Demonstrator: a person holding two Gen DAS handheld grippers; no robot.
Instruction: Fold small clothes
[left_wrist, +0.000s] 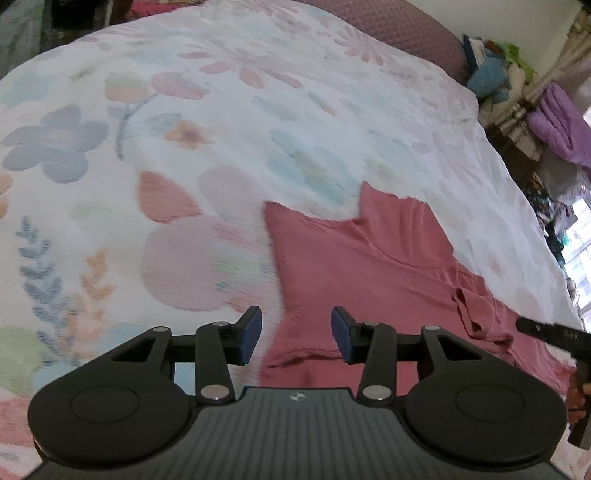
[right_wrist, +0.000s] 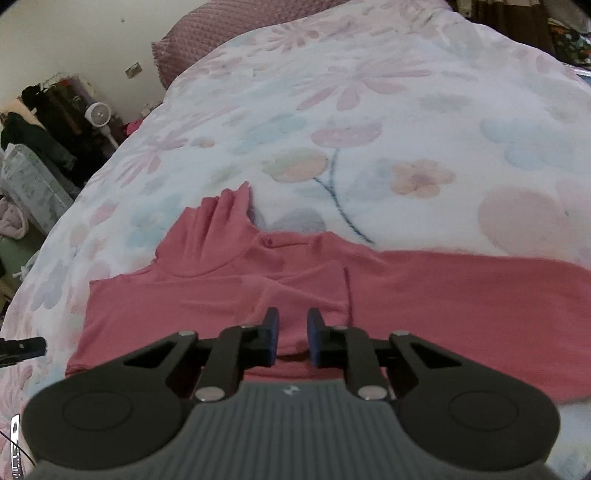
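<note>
Left wrist view: pink garment (left_wrist: 376, 266) lying flat on the floral bedspread (left_wrist: 184, 147).
Left gripper (left_wrist: 296, 334) is hovering over the garment's edge, jaws standing wide apart and holding nothing; right gripper (right_wrist: 292, 338) is hovering above the garment's middle, jaws parted narrowly, gripping nothing.

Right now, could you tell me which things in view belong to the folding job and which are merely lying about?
For the job:
pink top, spread on the floral bedspread
left gripper, open
right gripper, open

Lying about:
mauve pillow
purple towel
white fan
blue soft toy
</note>
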